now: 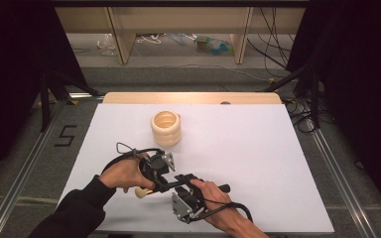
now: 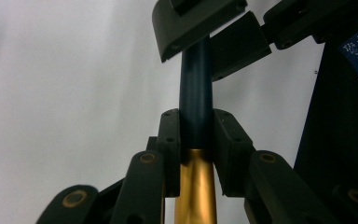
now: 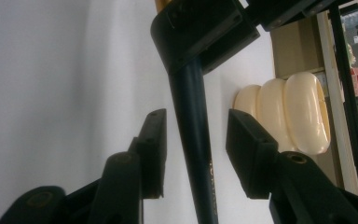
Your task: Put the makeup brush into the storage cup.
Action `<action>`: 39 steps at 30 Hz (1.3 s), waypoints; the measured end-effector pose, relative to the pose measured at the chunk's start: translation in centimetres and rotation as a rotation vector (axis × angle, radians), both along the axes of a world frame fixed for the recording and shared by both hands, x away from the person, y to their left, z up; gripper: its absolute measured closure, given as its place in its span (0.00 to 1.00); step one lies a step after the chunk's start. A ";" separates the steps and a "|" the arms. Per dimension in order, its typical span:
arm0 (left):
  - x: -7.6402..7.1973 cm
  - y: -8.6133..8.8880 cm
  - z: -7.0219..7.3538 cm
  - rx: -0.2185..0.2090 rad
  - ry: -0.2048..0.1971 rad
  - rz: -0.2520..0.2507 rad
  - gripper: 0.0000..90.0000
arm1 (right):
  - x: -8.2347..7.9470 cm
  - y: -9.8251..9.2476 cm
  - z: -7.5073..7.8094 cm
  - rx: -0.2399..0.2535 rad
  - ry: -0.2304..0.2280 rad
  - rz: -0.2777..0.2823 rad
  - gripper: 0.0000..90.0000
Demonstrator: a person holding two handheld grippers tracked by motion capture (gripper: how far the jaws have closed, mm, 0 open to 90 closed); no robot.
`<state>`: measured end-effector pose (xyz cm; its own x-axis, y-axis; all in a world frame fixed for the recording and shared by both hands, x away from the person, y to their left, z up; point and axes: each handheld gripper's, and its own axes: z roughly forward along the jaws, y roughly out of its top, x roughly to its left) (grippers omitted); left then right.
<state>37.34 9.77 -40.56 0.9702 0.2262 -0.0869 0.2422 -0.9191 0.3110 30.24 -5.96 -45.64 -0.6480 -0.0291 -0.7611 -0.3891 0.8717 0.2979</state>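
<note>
Mid-handover at lower centre of the high view: left gripper clamps the dark rod; right gripper jaws straddle it, parted, not touching. Next: close right, then release left.

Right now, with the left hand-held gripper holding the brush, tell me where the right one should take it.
Take the brush on its bare dark handle, just short of the left hand-held gripper, probably closing square across it from both sides. The right hand-held gripper already straddles that straight, slim part with its jaws open, so it need only shut there.
</note>
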 end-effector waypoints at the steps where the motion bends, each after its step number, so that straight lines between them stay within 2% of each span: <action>1: 0.0 0.0 0.0 -0.002 0.000 -0.004 0.82 | 0.0 0.1 0.0 -0.008 -0.007 0.003 0.70; 3: 0.0 -0.1 0.0 0.001 -0.002 -0.005 0.82 | 0.0 0.1 0.0 -0.010 -0.007 0.000 0.70; 4: 0.0 -0.1 0.1 -0.001 -0.002 -0.003 0.82 | 0.1 0.2 0.1 -0.022 -0.024 0.016 0.71; 5: -0.1 -0.1 0.0 -0.007 0.006 -0.005 0.82 | -0.1 0.2 0.0 -0.021 -0.011 0.003 0.73; 7: -0.1 -0.1 0.0 -0.010 0.006 -0.007 0.82 | -0.2 0.3 0.0 -0.026 -0.016 0.001 0.73; 8: -0.1 -0.1 0.0 -0.009 0.004 -0.007 0.82 | -0.2 0.4 0.1 -0.032 -0.043 0.003 0.74; 9: -0.1 -0.2 0.0 -0.009 0.005 -0.007 0.82 | -0.2 0.4 0.1 -0.038 -0.049 0.006 0.74; 10: -0.1 -0.2 0.0 -0.006 0.004 -0.006 0.82 | 0.0 0.4 0.1 -0.047 -0.044 0.034 0.75; 11: -0.1 -0.1 0.0 -0.009 0.002 -0.005 0.82 | -0.2 0.5 0.1 -0.039 -0.030 0.012 0.76; 12: -0.1 -0.1 0.0 -0.010 0.004 -0.004 0.82 | -0.1 0.5 0.1 -0.052 -0.030 0.035 0.77; 13: -0.1 -0.1 0.0 -0.010 0.003 -0.004 0.82 | -0.2 0.5 0.0 -0.050 -0.026 0.015 0.79; 16: -0.1 -0.2 0.0 -0.009 0.003 -0.004 0.82 | -0.3 0.5 -0.1 -0.050 -0.015 0.009 0.81; 17: -0.1 -0.1 0.0 -0.010 0.003 -0.004 0.82 | -0.5 0.5 -0.2 -0.057 -0.004 -0.008 0.82; 19: -0.1 -0.1 0.0 -0.008 0.002 -0.004 0.82 | -0.5 0.5 -0.3 -0.060 -0.008 -0.007 0.83; 20: -0.1 -0.2 0.0 -0.006 0.002 -0.005 0.82 | -0.3 0.5 -0.2 -0.078 -0.023 0.020 0.83; 23: -0.1 -0.2 0.0 -0.004 0.002 -0.006 0.82 | -0.6 0.6 -0.3 -0.085 -0.019 0.002 0.84; 25: -0.1 -0.3 -0.1 0.001 0.001 -0.009 0.82 | -0.2 0.6 -0.2 -0.094 -0.028 0.042 0.84; 27: -0.1 -0.3 -0.2 -0.001 0.002 -0.010 0.82 | -0.4 0.6 -0.3 -0.106 -0.037 0.040 0.84; 28: -0.1 -0.3 -0.2 -0.001 0.007 -0.010 0.82 | -0.6 0.6 -0.4 -0.105 -0.021 0.017 0.84; 30: -0.1 -0.2 -0.2 -0.009 0.012 -0.010 0.82 | -0.5 0.6 -0.2 -0.129 -0.051 0.051 0.85; 32: -0.1 -0.2 -0.2 -0.009 0.016 -0.012 0.82 | -0.5 0.6 -0.1 -0.134 -0.049 0.047 0.85; 33: -0.1 -0.2 -0.2 -0.010 0.016 -0.014 0.82 | -0.7 0.5 -0.2 -0.121 -0.017 0.020 0.85; 34: -0.1 -0.2 -0.2 -0.012 0.014 -0.018 0.82 | -0.7 0.5 -0.2 -0.121 -0.017 0.020 0.85; 35: -0.1 -0.2 -0.2 -0.015 0.014 -0.020 0.82 | -0.6 0.5 -0.1 -0.132 -0.036 0.039 0.85; 36: -0.1 -0.2 -0.2 -0.019 0.015 -0.018 0.82 | -0.5 0.5 -0.1 -0.128 -0.030 0.043 0.85; 37: 0.0 -0.2 -0.2 -0.024 0.018 -0.017 0.82 | -0.7 0.4 -0.1 -0.116 -0.011 0.015 0.85; 39: 0.0 -0.1 -0.2 -0.030 0.017 -0.016 0.81 | -0.5 0.4 -0.1 -0.123 -0.029 0.045 0.85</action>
<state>37.32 9.64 -40.75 0.9720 0.2080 -0.1096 0.2331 -0.9130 0.3348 29.76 -5.60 -45.69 -0.6216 -0.1519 -0.7685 -0.4353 0.8826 0.1777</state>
